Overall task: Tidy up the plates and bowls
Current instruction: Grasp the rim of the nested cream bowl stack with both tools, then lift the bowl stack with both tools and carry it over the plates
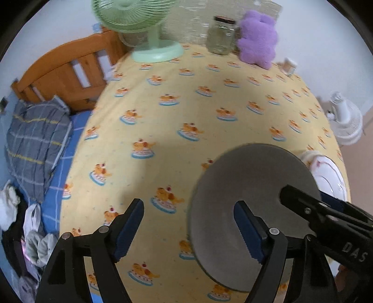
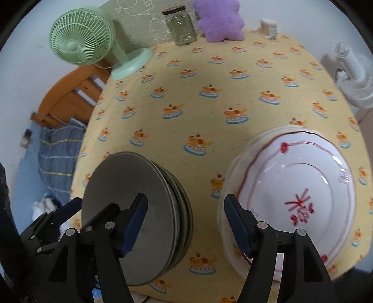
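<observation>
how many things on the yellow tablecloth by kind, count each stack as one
grey plate stack: 1
white plate stack with red pattern: 1
green desk fan: 1
glass jar: 1
purple plush toy: 1
small container at the far edge: 1
total: 6

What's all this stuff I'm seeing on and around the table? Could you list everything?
Grey round plates: one stack, near edge of the table, left.
White plates with red pattern: one stack, near edge, right.
Yellow tablecloth with cake print: one, covers the table.
Mint-green desk fan: one, far left corner.
Clear glass jar with dark lid: one, far edge.
Purple plush toy: one, beside the jar.
Small box: one, far right, too blurred to identify.
White fan: one, beyond the table, right.
Wooden bed frame, grey checked bedding: left of the table.
Left hand-held gripper: black, blue pads, open.
Right hand-held gripper: same, open.
</observation>
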Tool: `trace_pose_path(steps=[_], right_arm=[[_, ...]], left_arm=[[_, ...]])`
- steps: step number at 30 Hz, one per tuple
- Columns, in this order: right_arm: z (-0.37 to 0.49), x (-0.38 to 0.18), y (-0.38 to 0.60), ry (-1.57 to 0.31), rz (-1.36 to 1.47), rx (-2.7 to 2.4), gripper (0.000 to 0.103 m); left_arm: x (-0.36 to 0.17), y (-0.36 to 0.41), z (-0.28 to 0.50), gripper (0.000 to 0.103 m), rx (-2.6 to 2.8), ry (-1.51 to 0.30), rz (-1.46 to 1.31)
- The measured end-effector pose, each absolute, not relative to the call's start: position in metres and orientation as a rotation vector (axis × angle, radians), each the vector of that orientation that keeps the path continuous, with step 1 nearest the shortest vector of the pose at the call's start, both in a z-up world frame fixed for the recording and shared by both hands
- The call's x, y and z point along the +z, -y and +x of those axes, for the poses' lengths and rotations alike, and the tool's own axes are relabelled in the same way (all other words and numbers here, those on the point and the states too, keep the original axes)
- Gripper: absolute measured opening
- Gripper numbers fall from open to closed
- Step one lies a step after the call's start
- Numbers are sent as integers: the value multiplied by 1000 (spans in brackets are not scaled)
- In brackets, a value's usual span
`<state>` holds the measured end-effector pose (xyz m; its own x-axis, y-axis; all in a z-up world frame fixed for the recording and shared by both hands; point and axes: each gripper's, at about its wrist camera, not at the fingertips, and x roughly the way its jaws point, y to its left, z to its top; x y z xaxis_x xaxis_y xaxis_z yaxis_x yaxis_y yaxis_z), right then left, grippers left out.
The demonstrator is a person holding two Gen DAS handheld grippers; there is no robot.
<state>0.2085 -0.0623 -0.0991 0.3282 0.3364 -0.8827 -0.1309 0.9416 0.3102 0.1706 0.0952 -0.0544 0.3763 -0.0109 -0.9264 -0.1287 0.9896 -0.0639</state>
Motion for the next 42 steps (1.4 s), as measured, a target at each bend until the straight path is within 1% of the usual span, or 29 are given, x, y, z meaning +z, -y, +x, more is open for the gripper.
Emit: trace_pose_path(steps=[7, 9, 11, 13, 20, 22, 26, 30, 35, 36, 37, 38, 42], right_arm=[[220, -114, 61, -1262, 222, 394, 70], [221, -117, 61, -1271, 227, 402, 63], [223, -122, 59, -1288, 209, 400, 49], [224, -127, 59, -1311, 201, 391, 43], [225, -126, 52, -1314, 200, 381, 35], [224, -126, 49, -1316, 197, 361, 35], [225, -128, 46, -1319, 210, 336, 35], [224, -128, 40, -1315, 191, 305, 38], [225, -129, 39, -1313, 202, 285, 40], [225, -130, 40, -1315, 210, 282, 40], [226, -131, 40, -1317, 218, 284, 41], [226, -131, 39, -1318, 224, 283, 42], [226, -131, 39, -1326, 228, 271, 43]], left_arm=[[-61, -99, 166, 81, 123, -1214, -172], [-64, -95, 166, 81, 125, -1221, -166], [-68, -89, 167, 81, 115, -1233, -158], [-71, -86, 168, 80, 100, -1243, -167], [-82, -82, 180, 76, 18, -1263, -164], [-84, -83, 182, 70, -17, -1265, -174], [-87, -87, 182, 69, -73, -1249, -202], [-88, -89, 183, 63, -118, -1249, -224], [-90, -91, 185, 60, -175, -1248, -261], [-90, -91, 186, 58, -183, -1248, -268], [-90, -90, 186, 51, -199, -1248, -277], [-89, -88, 186, 49, -213, -1247, -279], [-89, -91, 186, 49, -222, -1261, -298]])
